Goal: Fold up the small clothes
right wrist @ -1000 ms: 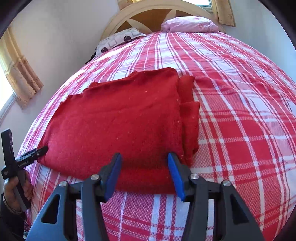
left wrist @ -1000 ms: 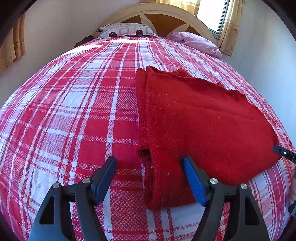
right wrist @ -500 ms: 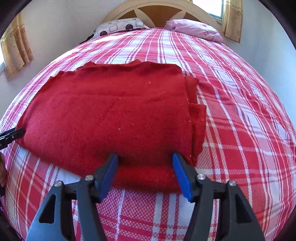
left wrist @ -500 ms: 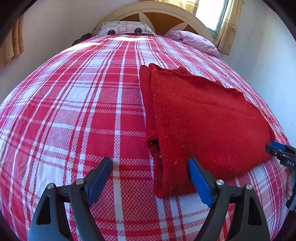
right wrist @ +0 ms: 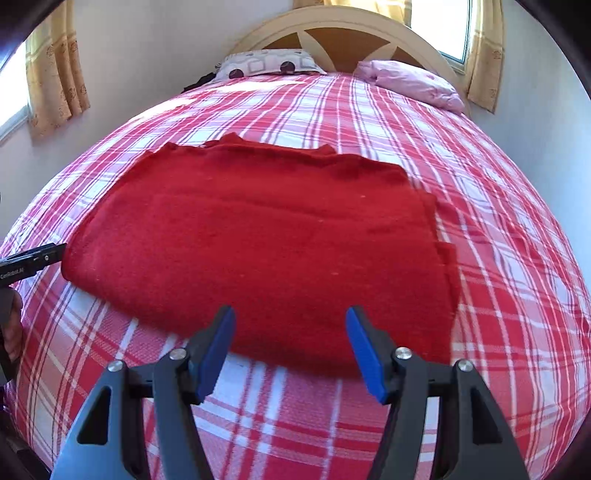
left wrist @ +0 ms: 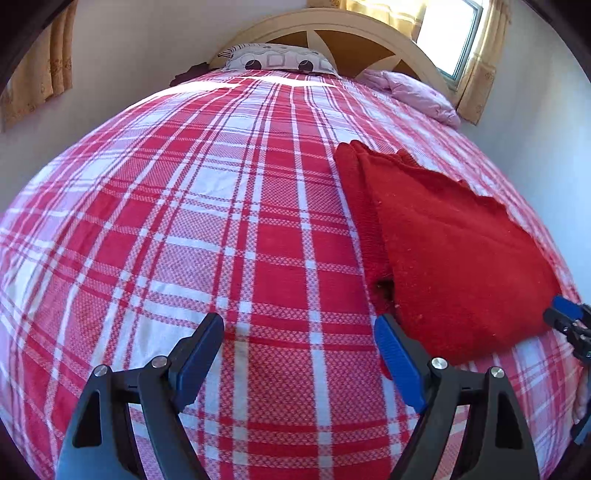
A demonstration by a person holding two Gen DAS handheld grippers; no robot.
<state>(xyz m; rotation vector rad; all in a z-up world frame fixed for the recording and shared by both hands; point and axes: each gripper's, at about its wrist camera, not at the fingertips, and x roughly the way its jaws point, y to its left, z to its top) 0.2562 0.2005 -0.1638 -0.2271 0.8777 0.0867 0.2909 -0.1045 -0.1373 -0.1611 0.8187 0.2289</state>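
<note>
Lying folded flat: red knit sweater (right wrist: pixel 258 236) on plaid bedspread (left wrist: pixel 184 221), headboard (right wrist: pixel 340 33) far. Hovering wide apart, gripping nothing: left gripper (left wrist: pixel 299 354), right gripper (right wrist: pixel 290 347).

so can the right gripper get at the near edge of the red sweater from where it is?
Probably yes. The right gripper is open, right over the red sweater's near edge, and nothing lies between them on the plaid bedspread.

Each camera sits behind its own jaws and looks forward and steeply down along them, close above the bed (left wrist: pixel 229 229), facing the headboard (right wrist: pixel 343 29). The left view stands left of the red garment (left wrist: pixel 454 258), the right view directly before it (both show garment, pillows, headboard).
</note>
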